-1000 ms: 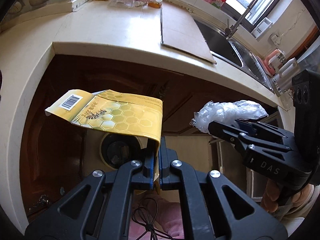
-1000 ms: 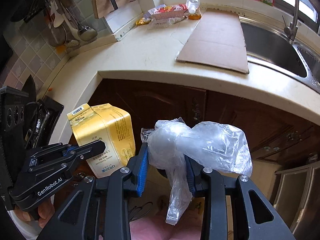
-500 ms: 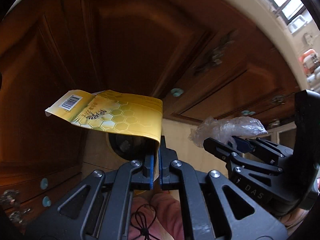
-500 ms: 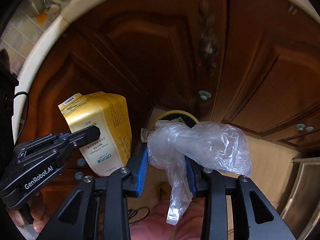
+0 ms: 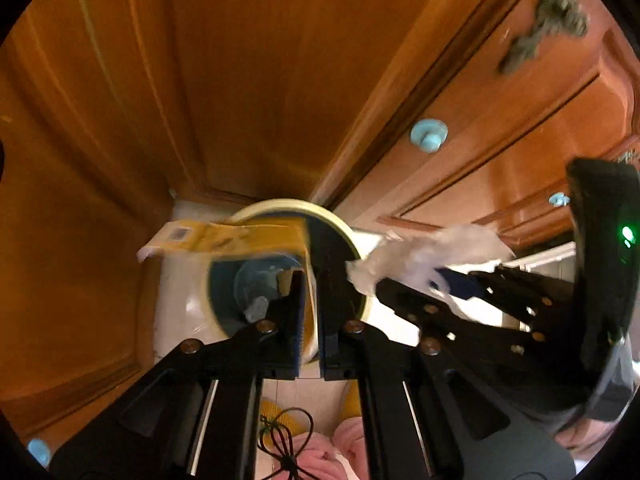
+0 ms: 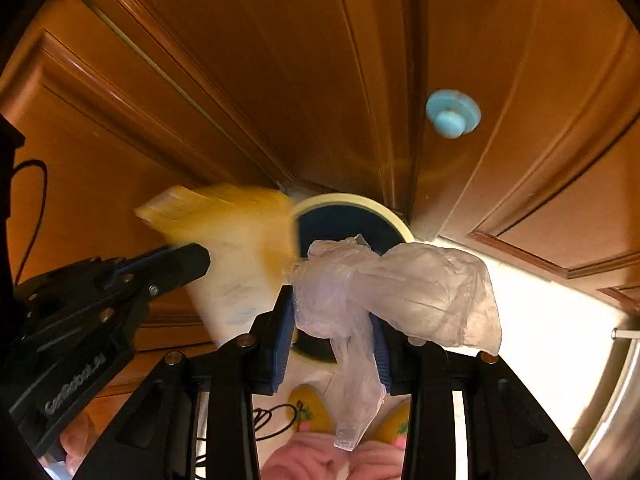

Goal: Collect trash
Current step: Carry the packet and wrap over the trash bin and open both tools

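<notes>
Down from tabletop height to floor level within the last second — worktop, sink and window gone from both views, cabinet doors (image 6: 248,80) filling them instead. Both tools now pointing steeply down over a round waste bin (image 5: 320,210) with a cream rim, standing on the pale floor (image 6: 552,312) at the foot of the doors; likely meaning: carry nearly over, drop into the bin next.

Nearest, pink clothing and yellow slippers (image 6: 308,408) at the bottom edge. Then the left tool (image 5: 309,300), pressed together on one wall of the yellow carton (image 5: 248,236), the carton hanging over the near-left part of the bin mouth. Right tool (image 6: 332,332) pinching the crumpled clear plastic bag (image 6: 400,292), jaws barely eased wider than a second ago, bag bulging out to the right. Farther off, pale blue knobs (image 6: 452,114) on the doors.

Writing: "GenRobot.AI" on the left tool's side in the right wrist view, blurred; a barcode on the carton flap — carton print unreadable through motion blur.
</notes>
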Action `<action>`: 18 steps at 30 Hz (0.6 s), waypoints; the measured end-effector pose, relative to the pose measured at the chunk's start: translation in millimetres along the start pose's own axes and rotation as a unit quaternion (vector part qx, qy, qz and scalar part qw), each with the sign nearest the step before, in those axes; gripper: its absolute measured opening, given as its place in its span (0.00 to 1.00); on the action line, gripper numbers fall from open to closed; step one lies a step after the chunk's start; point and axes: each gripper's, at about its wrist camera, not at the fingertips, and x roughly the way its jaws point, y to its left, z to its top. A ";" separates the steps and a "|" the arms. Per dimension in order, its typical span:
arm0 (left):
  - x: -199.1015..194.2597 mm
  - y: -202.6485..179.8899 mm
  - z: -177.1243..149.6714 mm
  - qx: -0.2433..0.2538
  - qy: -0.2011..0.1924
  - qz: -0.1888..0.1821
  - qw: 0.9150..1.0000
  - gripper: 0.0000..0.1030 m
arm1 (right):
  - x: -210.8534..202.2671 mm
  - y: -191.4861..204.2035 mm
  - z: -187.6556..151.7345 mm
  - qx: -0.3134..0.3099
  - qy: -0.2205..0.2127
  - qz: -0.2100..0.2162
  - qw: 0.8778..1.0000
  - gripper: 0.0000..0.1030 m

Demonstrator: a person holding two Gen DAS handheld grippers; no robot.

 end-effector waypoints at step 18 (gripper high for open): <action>90.0 74.0 -32.9 -0.059 0.052 0.041 0.996 0.54 | 122.5 -19.7 -4.9 -0.016 0.021 -0.029 0.999 0.75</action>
